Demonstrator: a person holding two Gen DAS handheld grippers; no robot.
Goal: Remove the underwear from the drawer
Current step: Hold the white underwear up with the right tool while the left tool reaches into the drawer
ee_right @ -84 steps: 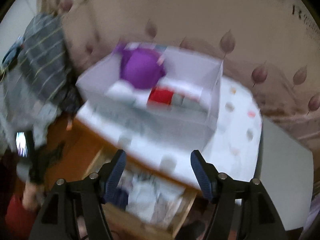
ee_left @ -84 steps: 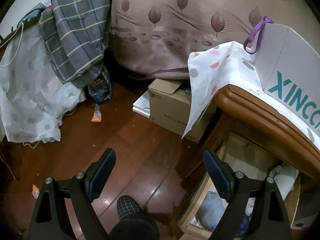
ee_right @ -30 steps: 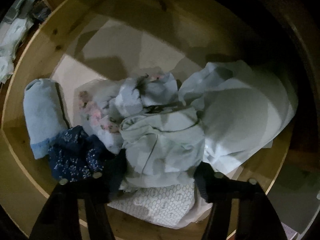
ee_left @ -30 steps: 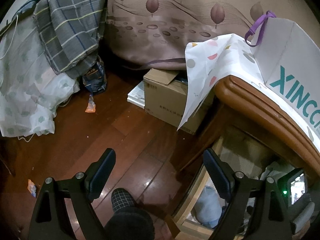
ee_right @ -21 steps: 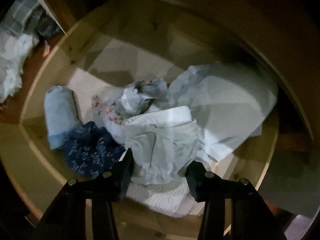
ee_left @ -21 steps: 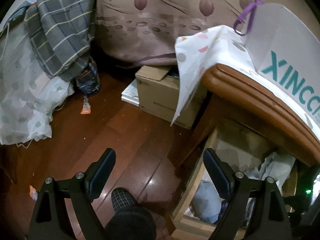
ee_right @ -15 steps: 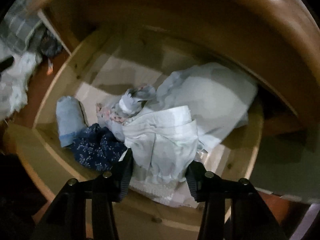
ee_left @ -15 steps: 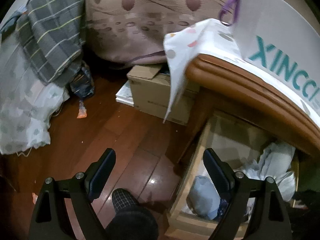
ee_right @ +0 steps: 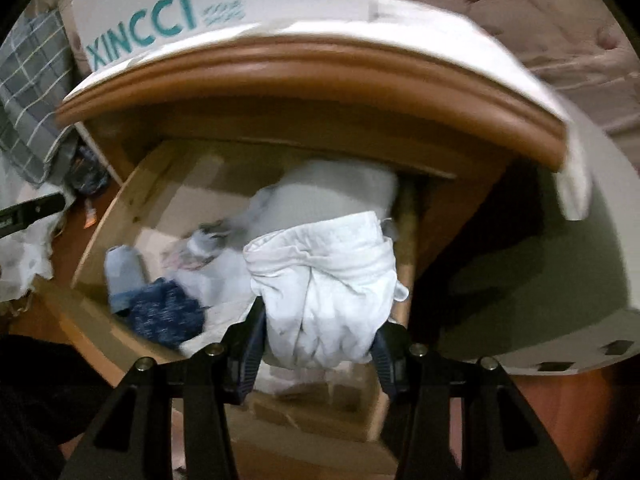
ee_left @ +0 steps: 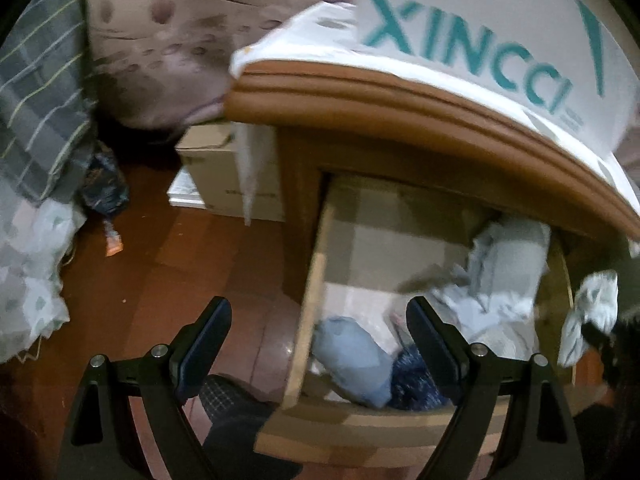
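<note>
Underwear (ee_right: 324, 280), a pale, soft, crumpled cotton bundle, is clenched between the pads of the right gripper (ee_right: 318, 344), whose jaws have just been closing on it; it hangs above the front of the open drawer (ee_right: 100, 232), so the lift looks mostly done, with carrying it clear and setting it down left; the left gripper (ee_left: 320, 344) hovers spread wide and empty over the drawer's near corner; inside lie a rolled light-blue cloth (ee_left: 352, 364), a dark speckled garment (ee_right: 164, 312) and rumpled grey fabric (ee_right: 332, 192) on bare pale wood; beyond, the cabinet's rounded glossy top edge (ee_right: 312, 80).
</note>
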